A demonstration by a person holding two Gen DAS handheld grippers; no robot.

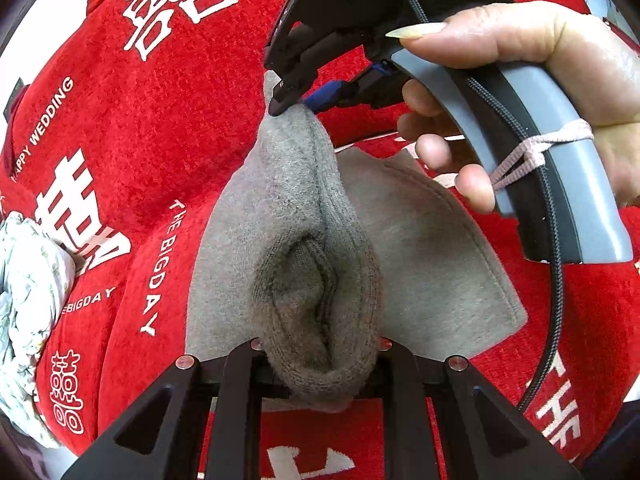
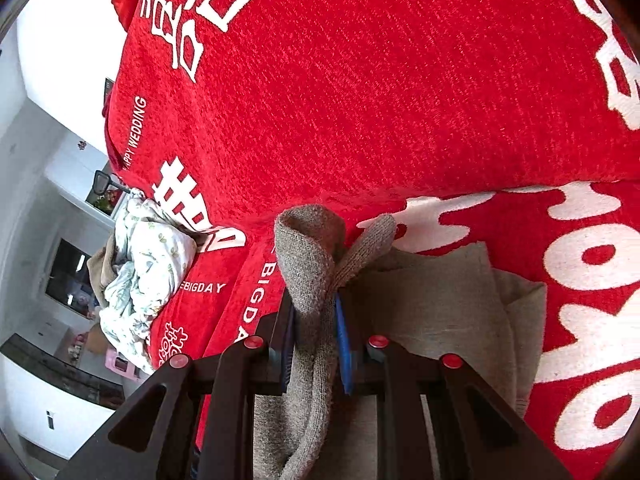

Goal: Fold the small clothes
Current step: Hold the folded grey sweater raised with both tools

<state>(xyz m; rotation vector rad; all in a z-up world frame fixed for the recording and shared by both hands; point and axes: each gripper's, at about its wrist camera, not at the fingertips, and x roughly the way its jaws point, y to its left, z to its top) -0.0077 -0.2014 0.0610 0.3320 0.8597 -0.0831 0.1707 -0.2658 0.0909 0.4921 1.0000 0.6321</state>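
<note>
A small grey-brown knit garment [image 1: 420, 260] lies partly flat on the red cloth [image 1: 180, 120]. Its thick ribbed edge [image 1: 304, 240] is lifted and stretched between both grippers. My left gripper [image 1: 320, 364] is shut on the near end of that edge at the bottom of the left wrist view. My right gripper [image 1: 288, 104], held by a hand [image 1: 540, 48], is shut on the far end. In the right wrist view the right gripper [image 2: 316, 340] pinches the bunched garment [image 2: 308, 248] between blue pads [image 2: 344, 344], and the rest of the fabric [image 2: 432, 300] lies to the right.
The red cloth [image 2: 360, 100] with white lettering covers the whole work surface. A crumpled pale floral cloth [image 1: 28, 280] [image 2: 148, 264] lies at its left edge. A black cable [image 1: 556, 320] hangs from the right gripper. Beyond the left edge are a dark counter [image 2: 60, 364] and white walls.
</note>
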